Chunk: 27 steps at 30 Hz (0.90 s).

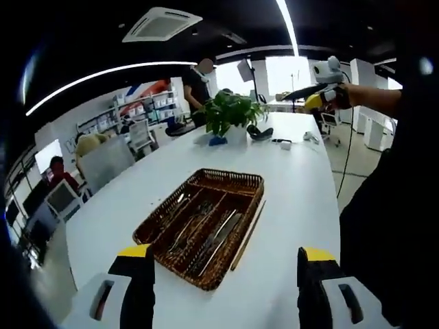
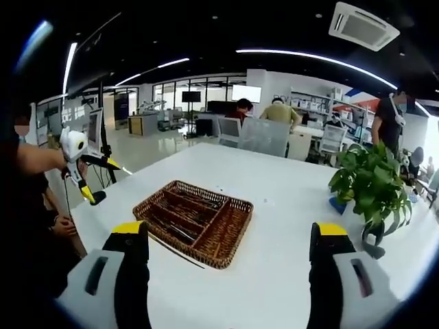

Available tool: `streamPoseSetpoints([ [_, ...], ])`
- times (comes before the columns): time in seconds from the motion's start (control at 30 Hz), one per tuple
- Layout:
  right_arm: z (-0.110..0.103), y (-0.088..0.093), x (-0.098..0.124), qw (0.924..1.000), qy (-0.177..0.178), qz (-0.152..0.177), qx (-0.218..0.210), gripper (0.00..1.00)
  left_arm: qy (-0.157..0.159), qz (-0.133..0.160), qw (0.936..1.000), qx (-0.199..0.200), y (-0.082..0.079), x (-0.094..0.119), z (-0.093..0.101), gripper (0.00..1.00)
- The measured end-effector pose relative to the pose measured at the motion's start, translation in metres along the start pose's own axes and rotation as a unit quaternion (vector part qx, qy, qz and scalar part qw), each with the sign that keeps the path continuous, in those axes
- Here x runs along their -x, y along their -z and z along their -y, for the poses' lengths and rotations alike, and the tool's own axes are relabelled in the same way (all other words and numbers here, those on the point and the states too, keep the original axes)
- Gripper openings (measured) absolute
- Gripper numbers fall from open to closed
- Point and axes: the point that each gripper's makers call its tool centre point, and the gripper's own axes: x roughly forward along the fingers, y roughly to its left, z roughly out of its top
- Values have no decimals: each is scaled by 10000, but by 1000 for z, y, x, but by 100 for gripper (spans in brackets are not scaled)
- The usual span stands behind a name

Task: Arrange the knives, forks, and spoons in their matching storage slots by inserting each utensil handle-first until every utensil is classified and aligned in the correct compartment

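Left gripper view: left gripper (image 1: pixel 226 288) jaws wide, empty, above table (image 1: pixel 288 178); tray (image 1: pixel 200 224) ahead w/ cutlery (image 1: pixel 206 229) jumbled across slots; stick (image 1: pixel 248 233) beside tray, could get knocked off; right gripper (image 1: pixel 322 92) held far off.
Right gripper view: right gripper (image 2: pixel 230 281) wide, empty; tray (image 2: pixel 194 221) mid-table; plant (image 2: pixel 370 185) near; risk: wrong-slot mix-ups; no readable text.
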Motion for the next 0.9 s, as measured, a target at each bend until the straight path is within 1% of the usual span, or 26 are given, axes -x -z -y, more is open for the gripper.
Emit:
streamPoseSetpoints([
  [0.03,1,1,1,10000,0,16,-9,99,6,-10,10000,-31,1,-6,0,88],
  [0.1,3,1,3,10000,17,48,-54,99,143,-41,9998,-89,2,-15,3,86],
  [0.17,4,3,5,9999,47,46,-77,99,200,-106,9996,-185,3,-23,4,84],
  [0.2,8,7,9,9998,106,68,-143,99,246,-129,9994,-202,4,-26,4,81],
  [0.23,9,7,10,9998,120,64,-155,99,381,-251,9985,-288,10,-38,6,80],
  [0.3,10,9,11,9997,151,68,-179,99,526,-240,9977,-363,11,-43,10,75],
  [0.33,11,10,12,9996,166,81,-208,99,550,-262,9974,-374,13,-48,11,74],
  [0.37,12,11,13,9996,167,79,-224,99,584,-289,9971,-398,14,-51,12,73],
  [0.43,12,13,13,9995,177,62,-240,99,711,-406,9957,-435,21,-57,16,66],
  [0.5,13,15,15,9995,189,48,-251,99,802,-473,9949,-376,26,-65,21,64],
  [0.57,13,16,16,9994,189,52,-294,99,996,-636,9926,-276,36,-71,27,61],
  [0.63,16,18,17,9992,201,31,-331,99,1016,-721,9917,-315,42,-80,28,58],
  [0.73,17,18,19,9991,220,47,-351,99,1185,-822,9894,-150,47,-86,33,52],
  [0.77,18,18,20,9991,227,40,-369,99,1378,-953,9859,-11,52,-87,41,48],
  [0.8,19,18,20,9990,234,34,-374,99,1451,-977,9846,-35,53,-89,44,47],
  [0.83,20,19,20,9990,242,35,-372,99,1368,-968,9858,-121,55,-93,42,47],
  [0.87,20,19,21,9990,243,37,-377,99,1378,-1088,9843,-184,60,-97,43,47],
  [0.9,20,20,21,9989,243,30,-405,99,1392,-1109,9839,-181,63,-99,44,47],
])
